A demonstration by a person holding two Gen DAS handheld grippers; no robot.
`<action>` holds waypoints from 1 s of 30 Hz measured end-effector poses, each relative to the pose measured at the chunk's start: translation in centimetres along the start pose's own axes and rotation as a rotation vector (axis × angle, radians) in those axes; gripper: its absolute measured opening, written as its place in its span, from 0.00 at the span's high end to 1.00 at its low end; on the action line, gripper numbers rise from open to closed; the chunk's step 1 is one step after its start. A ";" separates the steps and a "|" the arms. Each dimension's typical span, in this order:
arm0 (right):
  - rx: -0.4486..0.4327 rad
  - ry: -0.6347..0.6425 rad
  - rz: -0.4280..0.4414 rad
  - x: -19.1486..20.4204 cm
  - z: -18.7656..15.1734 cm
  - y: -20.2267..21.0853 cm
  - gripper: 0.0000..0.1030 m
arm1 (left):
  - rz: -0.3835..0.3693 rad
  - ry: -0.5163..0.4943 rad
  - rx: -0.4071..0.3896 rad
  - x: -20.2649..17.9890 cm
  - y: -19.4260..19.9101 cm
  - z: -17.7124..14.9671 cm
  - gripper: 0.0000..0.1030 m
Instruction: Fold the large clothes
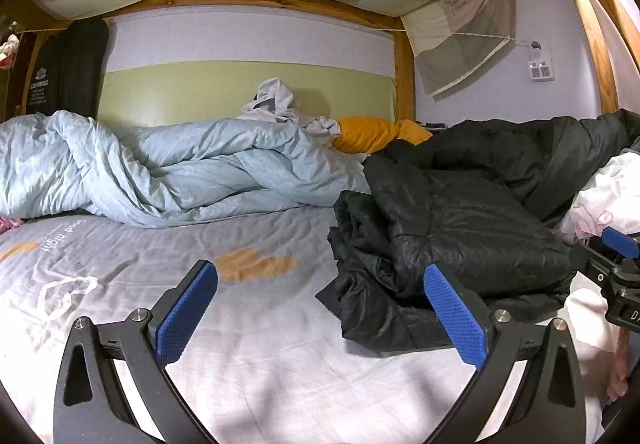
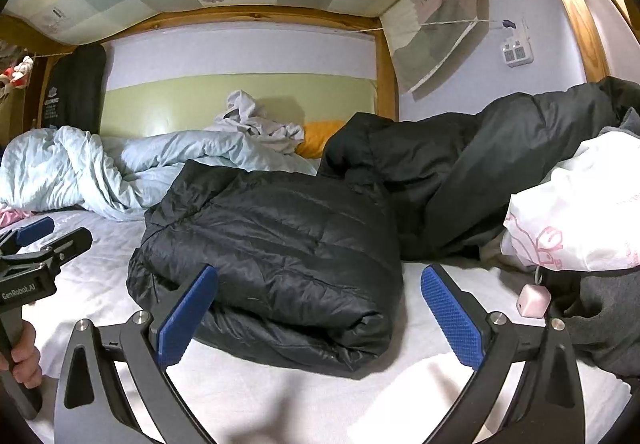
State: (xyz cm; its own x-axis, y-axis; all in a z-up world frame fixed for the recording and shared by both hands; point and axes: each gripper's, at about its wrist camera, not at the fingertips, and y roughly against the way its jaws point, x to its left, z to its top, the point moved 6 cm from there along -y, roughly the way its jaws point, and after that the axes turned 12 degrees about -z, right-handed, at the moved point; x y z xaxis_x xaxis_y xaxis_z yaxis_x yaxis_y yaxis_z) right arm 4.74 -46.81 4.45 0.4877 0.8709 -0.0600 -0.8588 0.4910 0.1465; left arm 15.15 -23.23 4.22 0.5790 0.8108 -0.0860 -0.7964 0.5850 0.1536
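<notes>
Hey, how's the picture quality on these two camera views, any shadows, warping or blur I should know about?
Left wrist view: strong fisheye bending of the wooden bed frame, dark corners, a soft shadow on the sheet between the open fingers. Right wrist view: same warping, a shadow at the bottom, but the folded black jacket is sharp with a slight sheen; no real blur.

Setting: a bedroom, lower berth of a wooden bunk bed (image 1: 404, 76). Indicators: printed bed sheet (image 1: 132, 264), crumpled light-blue duvet (image 1: 160, 168), orange pillow (image 1: 368, 134), checked curtain (image 1: 460, 40) tied to the frame, wall socket (image 1: 541, 70).
</notes>
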 end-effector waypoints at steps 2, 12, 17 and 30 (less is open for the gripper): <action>0.004 -0.001 -0.002 0.0 -0.1 -0.1 0.00 | 0.004 -0.013 -0.008 -0.2 0.3 0.0 0.00; 0.002 0.018 -0.002 0.0 -0.1 -0.2 0.00 | 0.004 -0.043 -0.025 -0.8 0.7 0.2 0.00; 0.009 0.004 0.003 -0.2 -0.1 -0.4 0.00 | 0.005 -0.041 -0.024 -0.9 0.6 0.1 0.00; 0.012 0.007 0.003 -0.1 -0.1 -0.4 0.00 | 0.008 -0.045 -0.029 -1.1 0.7 0.2 0.00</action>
State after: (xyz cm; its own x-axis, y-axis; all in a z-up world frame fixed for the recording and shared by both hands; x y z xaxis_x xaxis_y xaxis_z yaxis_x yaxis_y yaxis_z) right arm 5.00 -47.12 4.29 0.4837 0.8727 -0.0662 -0.8584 0.4878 0.1585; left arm 13.99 -23.72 4.57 0.5790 0.8143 -0.0401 -0.8056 0.5790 0.1255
